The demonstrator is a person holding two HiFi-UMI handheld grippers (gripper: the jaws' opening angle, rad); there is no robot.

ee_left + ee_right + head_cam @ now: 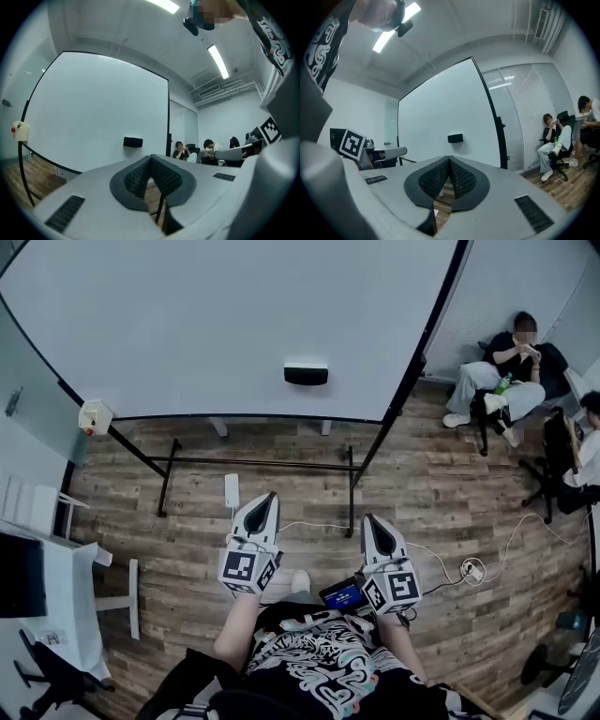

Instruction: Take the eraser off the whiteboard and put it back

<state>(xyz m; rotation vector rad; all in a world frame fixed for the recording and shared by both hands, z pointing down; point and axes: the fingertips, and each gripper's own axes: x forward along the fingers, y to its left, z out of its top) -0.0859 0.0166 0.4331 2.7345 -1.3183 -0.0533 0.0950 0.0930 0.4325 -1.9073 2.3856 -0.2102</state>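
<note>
Approach step, I judge: the eraser (306,374) clings to the whiteboard (187,324) at twelve o'clock, well apart from both tools. The left gripper (267,504) and right gripper (373,526) are closed and empty — next, one must open and reach it.
</note>
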